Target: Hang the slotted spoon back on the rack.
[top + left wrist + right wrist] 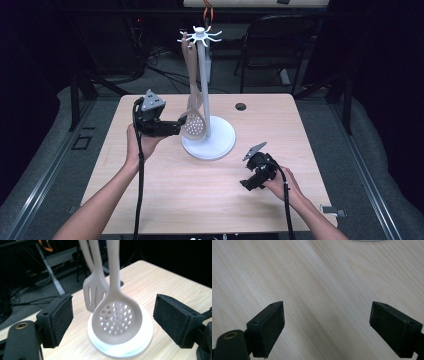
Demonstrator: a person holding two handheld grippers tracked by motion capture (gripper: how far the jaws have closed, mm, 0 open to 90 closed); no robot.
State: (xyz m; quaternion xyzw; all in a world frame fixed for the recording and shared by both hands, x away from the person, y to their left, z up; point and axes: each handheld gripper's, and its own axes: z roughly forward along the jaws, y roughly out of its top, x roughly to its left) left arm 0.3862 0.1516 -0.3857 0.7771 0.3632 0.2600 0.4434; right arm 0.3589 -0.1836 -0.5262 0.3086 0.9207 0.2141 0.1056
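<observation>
- Here the slotted spoon is hanging from the white stand, its bowl between the left gripper's wide-open, non-touching pads.
- It is looking light, stiff and smooth; gripping the handle is likely steadier.
- The right gripper is resting open-jawed over the table.

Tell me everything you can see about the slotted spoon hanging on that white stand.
The slotted spoon is beige and looks like matte plastic or silicone, with a long slim handle and a round bowl pierced by many small holes. It hangs upright, bowl down, from a hook of the white stand, just above its round base. A slotted spatula of the same colour hangs close behind it. The left tongs stand open to either side of the bowl, pads clear of it.
</observation>
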